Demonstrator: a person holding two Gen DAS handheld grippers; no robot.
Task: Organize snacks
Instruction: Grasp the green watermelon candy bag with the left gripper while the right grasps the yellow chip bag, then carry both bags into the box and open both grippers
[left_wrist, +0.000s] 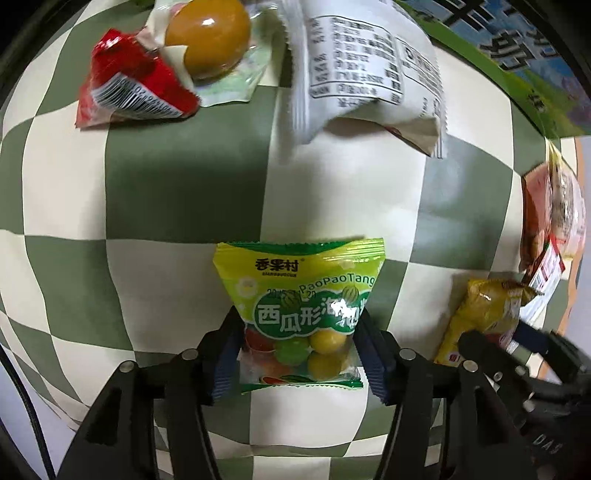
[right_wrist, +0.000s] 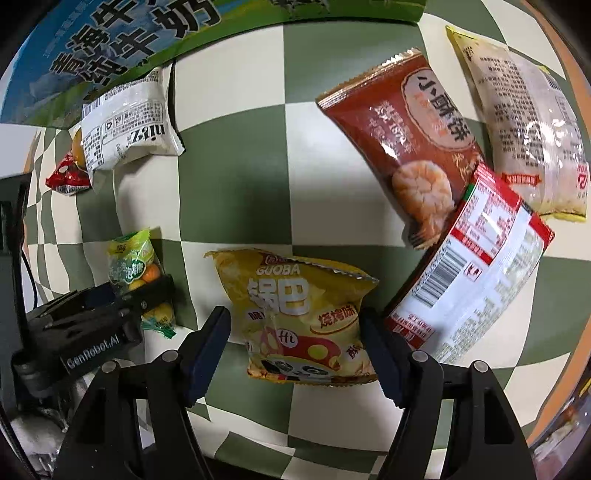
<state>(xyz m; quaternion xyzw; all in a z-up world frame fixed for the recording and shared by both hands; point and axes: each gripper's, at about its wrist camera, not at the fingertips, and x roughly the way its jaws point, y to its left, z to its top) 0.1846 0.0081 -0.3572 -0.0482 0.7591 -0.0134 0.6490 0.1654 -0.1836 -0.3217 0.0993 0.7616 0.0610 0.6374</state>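
A green bubble-gum packet lies on the checkered cloth between the fingers of my left gripper, whose pads touch both its sides. It also shows in the right wrist view, with the left gripper around it. A yellow Guoba snack bag lies between the fingers of my right gripper. The jaws stand wide, the left pad a little apart from the bag. The bag shows in the left wrist view with the right gripper on it.
A white packet, an egg pack and a red packet lie ahead of the left gripper. A brown pastry pack, a red-white packet and a pale bag lie at right. A milk carton box stands at the back.
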